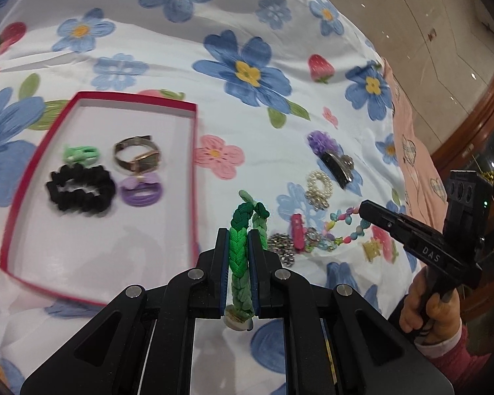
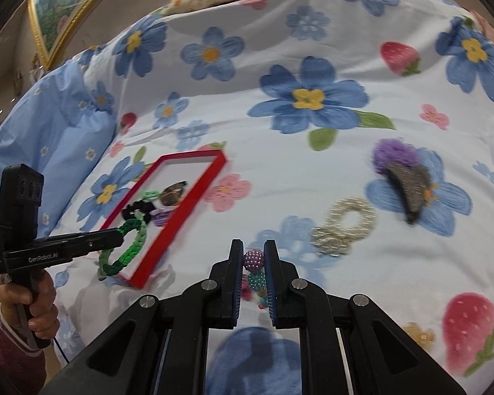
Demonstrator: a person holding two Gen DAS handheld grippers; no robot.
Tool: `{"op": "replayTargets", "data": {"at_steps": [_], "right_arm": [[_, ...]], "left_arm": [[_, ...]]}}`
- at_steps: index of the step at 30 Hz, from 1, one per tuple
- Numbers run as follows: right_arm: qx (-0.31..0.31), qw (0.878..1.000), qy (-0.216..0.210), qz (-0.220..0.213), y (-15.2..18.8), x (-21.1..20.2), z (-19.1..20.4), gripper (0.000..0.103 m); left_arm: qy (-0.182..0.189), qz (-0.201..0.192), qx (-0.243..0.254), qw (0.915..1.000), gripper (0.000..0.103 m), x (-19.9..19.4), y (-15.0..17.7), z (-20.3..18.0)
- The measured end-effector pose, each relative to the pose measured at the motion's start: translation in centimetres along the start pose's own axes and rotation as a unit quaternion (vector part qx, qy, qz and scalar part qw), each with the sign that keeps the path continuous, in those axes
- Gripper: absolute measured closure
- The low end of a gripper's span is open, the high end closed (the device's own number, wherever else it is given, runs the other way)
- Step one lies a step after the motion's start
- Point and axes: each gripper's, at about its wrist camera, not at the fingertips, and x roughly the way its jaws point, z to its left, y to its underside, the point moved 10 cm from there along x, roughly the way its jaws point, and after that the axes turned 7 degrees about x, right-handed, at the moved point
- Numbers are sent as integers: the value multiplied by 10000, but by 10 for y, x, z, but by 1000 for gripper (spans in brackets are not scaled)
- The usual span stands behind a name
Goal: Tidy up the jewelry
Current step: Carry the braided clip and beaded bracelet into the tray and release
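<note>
Left tool (image 1: 239,247): pressed onto a green braid (image 1: 240,256), its jaws pinching the plaited band between the pads.
Left braid: it runs up from between the jaws and loops over beyond the tips; in the right wrist view the braid (image 2: 125,247) hangs as an open loop from the tool's tip (image 2: 120,235), over the near corner of the box.
Left hand (image 2: 33,306): fist wrapped round the tool's black handle, low at the left edge of the right wrist view, tool pointing across toward the box; a dark red cuff sits at the wrist.
Right tool (image 2: 253,260): jaws drawn close on a bead bracelet (image 2: 254,260), a pink-purple bead and a teal one caught between the pads.
Right bracelet: in the left wrist view the coloured strand (image 1: 341,227) hangs in a curve from the right tool's tip (image 1: 365,212), down to the heap of small pieces beneath it.
Right hand (image 1: 428,309): gripping the handle from below at the right edge, tool angled up and to the left.
Box (image 1: 194,151): red-rimmed, white inside, on the flowered bed (image 1: 247,19), ahead and left of the left tool.
In the box: black scrunchie (image 1: 79,191), watch (image 1: 138,158), purple tie (image 1: 141,191), light green tie (image 1: 80,154).
On the bed, ahead and right of the left tool: pearl ring (image 1: 317,187), purple-tufted clip (image 1: 329,154).
</note>
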Motion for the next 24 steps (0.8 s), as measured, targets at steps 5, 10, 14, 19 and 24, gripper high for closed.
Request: {"op": "replayTargets", "data": {"at_steps": [5, 10, 14, 19, 24], "right_arm": [[-180, 9995, -262, 72, -1, 10, 33, 91], [-315, 9982, -479, 149, -2, 23, 62, 91], [-444, 9965, -664, 226, -3, 36, 87, 91], [-589, 9937, -903, 310, -3, 52, 119, 91], [-715, 9902, -1119, 428, -3, 71, 148, 91]], "left_arm": [[-116, -100, -198, 9997, 94, -13, 2, 24], [-257, -197, -386, 9987, 94, -26, 5, 47], [-370, -268, -572, 9973, 94, -35, 7, 68], [-488, -318, -777, 9953, 94, -42, 10, 91], [-576, -314, -925, 9936, 94, -40, 10, 113]]}}
